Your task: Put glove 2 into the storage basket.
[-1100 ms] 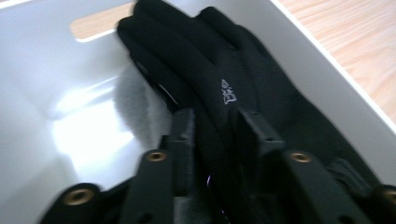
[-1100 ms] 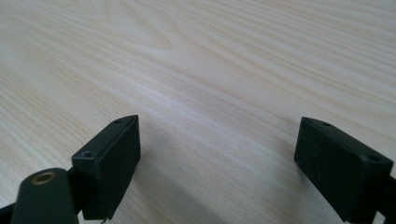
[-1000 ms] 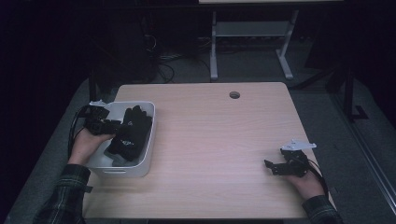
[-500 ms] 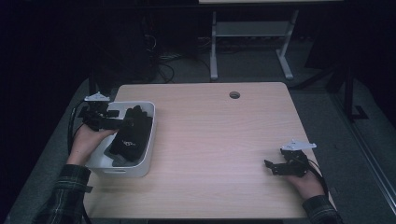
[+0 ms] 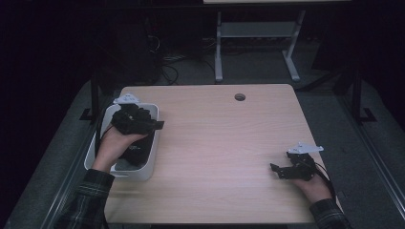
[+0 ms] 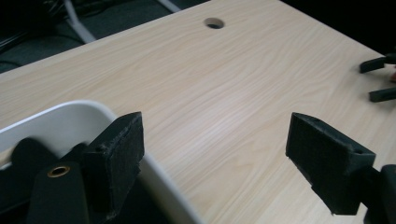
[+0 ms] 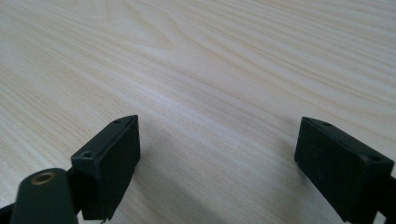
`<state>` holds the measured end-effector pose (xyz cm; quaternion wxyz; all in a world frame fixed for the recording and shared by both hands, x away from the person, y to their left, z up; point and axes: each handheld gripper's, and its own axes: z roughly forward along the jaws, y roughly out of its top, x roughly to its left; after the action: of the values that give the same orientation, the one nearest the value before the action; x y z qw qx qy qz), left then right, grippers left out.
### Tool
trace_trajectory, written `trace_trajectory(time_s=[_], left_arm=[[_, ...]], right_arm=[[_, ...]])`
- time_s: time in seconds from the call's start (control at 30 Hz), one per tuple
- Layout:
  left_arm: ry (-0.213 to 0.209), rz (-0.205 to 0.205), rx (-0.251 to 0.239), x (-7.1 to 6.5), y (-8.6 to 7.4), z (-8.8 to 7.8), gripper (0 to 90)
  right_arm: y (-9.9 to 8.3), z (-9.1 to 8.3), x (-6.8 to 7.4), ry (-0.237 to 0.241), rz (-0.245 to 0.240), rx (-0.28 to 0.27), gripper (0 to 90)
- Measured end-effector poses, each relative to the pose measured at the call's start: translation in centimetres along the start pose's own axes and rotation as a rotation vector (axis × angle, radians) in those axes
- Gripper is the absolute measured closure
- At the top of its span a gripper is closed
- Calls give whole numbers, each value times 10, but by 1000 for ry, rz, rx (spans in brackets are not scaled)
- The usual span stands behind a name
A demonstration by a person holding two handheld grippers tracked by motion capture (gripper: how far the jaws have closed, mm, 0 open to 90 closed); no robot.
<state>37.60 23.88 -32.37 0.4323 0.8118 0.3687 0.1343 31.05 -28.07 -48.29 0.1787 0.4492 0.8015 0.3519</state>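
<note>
Rising from the white bin (image 5: 148, 169) beside the black item (image 5: 138, 152) inside it, the left gripper (image 5: 155, 125) is showing jaws just opened and empty, suggesting a finished drop, while the right gripper (image 5: 279, 170) is resting open-jawed on the bench (image 5: 224, 143), well away from that bin.

Bin (image 5: 151, 168) with black item (image 5: 136, 151) at table's left edge.
White, rounded-corner plastic bin sits upright and level, long side running away from the person. The dark item lies inside it, partly hidden; its kind cannot be told.
</note>
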Motion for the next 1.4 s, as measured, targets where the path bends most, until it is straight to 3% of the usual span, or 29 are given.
trace_trajectory(time_s=[0.27,0.57,0.83,1.07,1.4], left_arm=[[-46,44,3,-30,4,26,184],[-83,64,26,-60,-2,59,170],[-121,95,67,-84,-21,89,153],[-132,157,112,-101,-38,108,153],[-142,197,143,-116,-64,132,140]], right_arm=[[0,0,0,1,-1,0,138],[0,0,0,2,-1,1,137],[-1,-1,1,6,-4,1,136],[-1,-1,1,6,-6,1,135],[-1,-1,1,7,-6,2,134]])
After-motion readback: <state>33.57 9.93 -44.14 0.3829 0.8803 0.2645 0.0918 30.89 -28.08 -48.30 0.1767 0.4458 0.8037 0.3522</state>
